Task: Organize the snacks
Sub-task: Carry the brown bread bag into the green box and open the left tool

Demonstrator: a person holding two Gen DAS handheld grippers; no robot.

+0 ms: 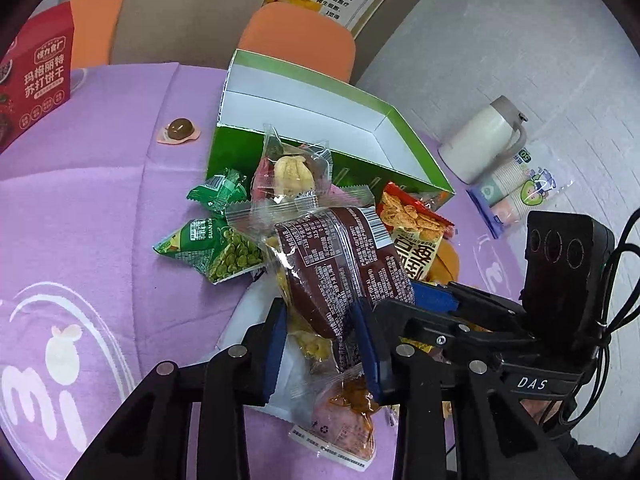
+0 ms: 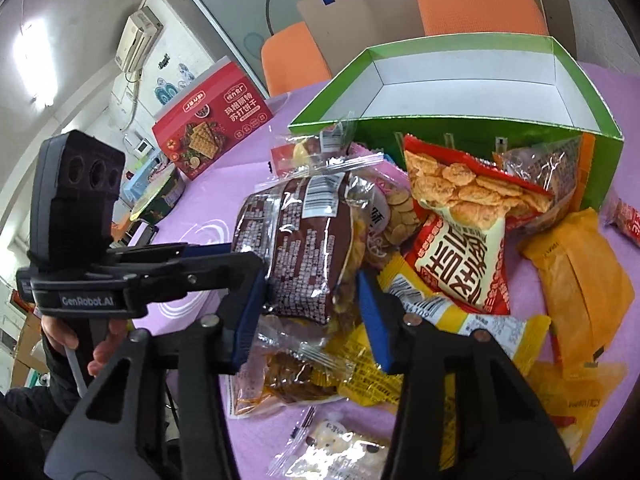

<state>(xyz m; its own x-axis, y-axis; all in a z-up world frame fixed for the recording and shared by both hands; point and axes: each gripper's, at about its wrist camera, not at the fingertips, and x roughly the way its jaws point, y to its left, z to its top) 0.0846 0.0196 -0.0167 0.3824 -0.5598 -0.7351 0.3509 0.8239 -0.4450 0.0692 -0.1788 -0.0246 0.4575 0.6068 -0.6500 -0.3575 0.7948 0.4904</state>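
Between both tools sits the brown snack packet [image 1: 344, 264]: left tool [image 1: 320, 340] pinching it, right tool [image 2: 312, 292] straddling its other end, probably for lifting into the green box [image 1: 320, 128] just beyond.

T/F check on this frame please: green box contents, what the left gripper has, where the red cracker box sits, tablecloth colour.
1. The green box is empty inside. True.
2. The left gripper is shut on a green pea packet. False: it is shut on the brown snack packet.
3. The red cracker box stands inside the green box. False: it stands apart on the tablecloth.
4. The tablecloth is purple. True.
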